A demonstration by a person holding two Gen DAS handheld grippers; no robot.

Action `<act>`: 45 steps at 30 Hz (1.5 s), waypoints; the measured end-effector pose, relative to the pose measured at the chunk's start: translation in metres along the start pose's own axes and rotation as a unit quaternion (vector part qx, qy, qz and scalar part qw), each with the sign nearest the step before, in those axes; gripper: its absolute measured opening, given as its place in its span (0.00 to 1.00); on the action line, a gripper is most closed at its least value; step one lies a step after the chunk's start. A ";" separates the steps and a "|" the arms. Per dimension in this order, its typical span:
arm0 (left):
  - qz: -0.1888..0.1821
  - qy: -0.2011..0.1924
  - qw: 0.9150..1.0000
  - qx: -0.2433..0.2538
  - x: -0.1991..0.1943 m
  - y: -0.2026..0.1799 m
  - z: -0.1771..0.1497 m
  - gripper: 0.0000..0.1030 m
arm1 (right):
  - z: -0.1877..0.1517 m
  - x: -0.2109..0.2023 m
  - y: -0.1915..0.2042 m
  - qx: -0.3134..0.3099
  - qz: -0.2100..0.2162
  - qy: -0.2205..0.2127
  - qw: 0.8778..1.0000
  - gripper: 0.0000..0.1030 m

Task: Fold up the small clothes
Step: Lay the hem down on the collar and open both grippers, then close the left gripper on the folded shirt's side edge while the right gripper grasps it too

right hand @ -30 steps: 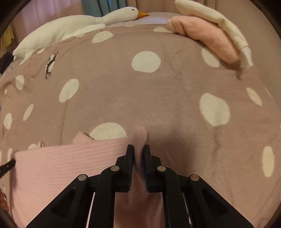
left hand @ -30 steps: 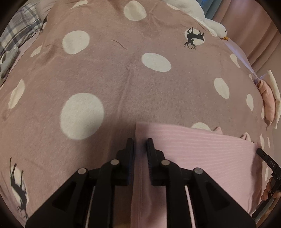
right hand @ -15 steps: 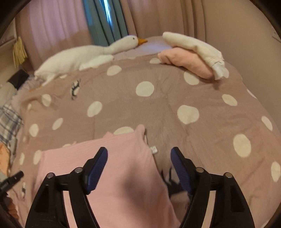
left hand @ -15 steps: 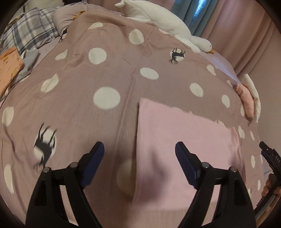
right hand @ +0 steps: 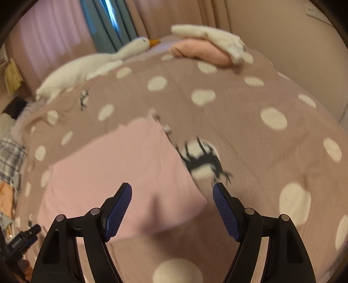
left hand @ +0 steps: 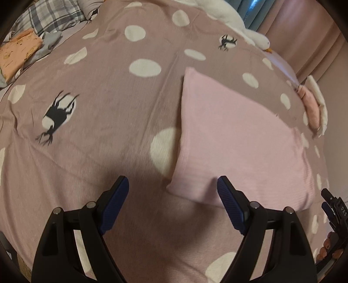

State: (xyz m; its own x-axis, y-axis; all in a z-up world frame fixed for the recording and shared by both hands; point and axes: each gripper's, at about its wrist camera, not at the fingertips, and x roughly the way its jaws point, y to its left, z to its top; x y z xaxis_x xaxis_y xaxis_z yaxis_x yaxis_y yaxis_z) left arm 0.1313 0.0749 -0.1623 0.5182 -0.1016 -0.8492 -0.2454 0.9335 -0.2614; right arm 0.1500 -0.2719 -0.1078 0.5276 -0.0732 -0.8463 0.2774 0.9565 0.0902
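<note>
A pink ribbed garment [left hand: 239,141] lies folded flat as a rectangle on the dotted mauve blanket [left hand: 97,91]. My left gripper [left hand: 171,180] is open and hovers above the garment's near left corner, with nothing held between its blue pads. In the right wrist view the same garment [right hand: 113,169] fills the left middle. My right gripper [right hand: 173,187] is open above its near right corner and grips nothing. Both views are blurred by motion.
A white plush goose [right hand: 87,67] lies along the bed's far edge. A folded pink and white clothes pile [right hand: 206,48] sits at the far right corner. An orange folded garment [left hand: 17,52] and plaid fabric [left hand: 50,15] lie far left. Curtains and a wall stand behind.
Both grippers were shut on the garment's far corners, then let go and opened wide. Both have since drawn back toward its near edge, so more of the bed shows.
</note>
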 end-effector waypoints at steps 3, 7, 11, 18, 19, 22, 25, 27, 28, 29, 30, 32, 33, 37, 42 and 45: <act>-0.009 0.007 1.000 -0.009 0.008 0.001 -0.005 0.80 | -0.013 0.003 -0.003 0.005 0.003 0.007 1.000 0.74; -0.027 0.019 0.999 -0.030 0.017 0.003 -0.009 0.79 | -0.028 0.009 -0.014 0.033 0.024 0.026 0.999 0.74; -0.035 0.011 0.999 -0.028 0.020 0.000 -0.009 0.77 | -0.040 0.017 -0.017 0.045 0.044 0.042 0.997 0.74; -0.052 0.001 0.998 -0.039 0.029 -0.002 -0.002 0.73 | -0.040 0.034 -0.011 0.064 0.110 0.051 0.991 0.74; -0.051 0.001 0.998 -0.038 0.031 -0.003 0.000 0.72 | -0.037 0.037 -0.010 0.066 0.113 0.050 0.990 0.72; -0.047 0.000 0.998 -0.030 0.033 -0.006 0.004 0.71 | -0.030 0.046 -0.008 0.075 0.126 0.047 0.988 0.67; -0.051 -0.002 0.998 -0.031 0.035 -0.007 0.006 0.69 | -0.023 0.053 -0.008 0.078 0.128 0.044 0.988 0.59; -0.052 -0.003 0.998 -0.032 0.038 -0.007 0.008 0.65 | -0.019 0.057 -0.006 0.075 0.127 0.040 0.988 0.51; -0.054 -0.004 0.998 -0.031 0.039 -0.008 0.009 0.59 | -0.017 0.058 -0.005 0.071 0.124 0.036 0.989 0.44; -0.062 -0.003 0.998 -0.030 0.039 -0.010 0.009 0.48 | -0.017 0.058 -0.005 0.070 0.122 0.035 0.989 0.40; -0.074 0.000 0.997 -0.031 0.040 -0.011 0.010 0.42 | -0.017 0.059 -0.004 0.067 0.120 0.034 0.990 0.34; -0.085 0.003 0.996 -0.037 0.041 -0.013 0.010 0.29 | -0.016 0.058 -0.001 0.062 0.118 0.027 0.991 0.23; -0.083 0.001 0.996 -0.036 0.039 -0.014 0.009 0.27 | -0.016 0.056 0.001 0.057 0.116 0.022 0.991 0.20; -0.072 -0.016 0.997 -0.012 0.026 -0.022 0.005 0.21 | -0.014 0.037 0.004 0.037 0.116 -0.002 0.993 0.15; -0.076 -0.020 0.997 0.005 0.005 -0.023 -0.007 0.19 | -0.014 0.005 -0.001 0.035 0.142 -0.017 0.989 0.15; -0.075 -0.019 0.997 0.018 -0.012 -0.024 -0.023 0.19 | -0.020 -0.013 -0.004 0.027 0.141 -0.020 0.989 0.15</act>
State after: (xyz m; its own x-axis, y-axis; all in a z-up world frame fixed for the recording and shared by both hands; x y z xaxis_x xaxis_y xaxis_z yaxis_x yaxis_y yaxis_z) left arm 0.1122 0.0461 -0.1566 0.5771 -0.2296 -0.7837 -0.1327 0.9206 -0.3674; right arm 0.1261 -0.2690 -0.1082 0.6213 0.1832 -0.7619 0.1562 0.9238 0.3495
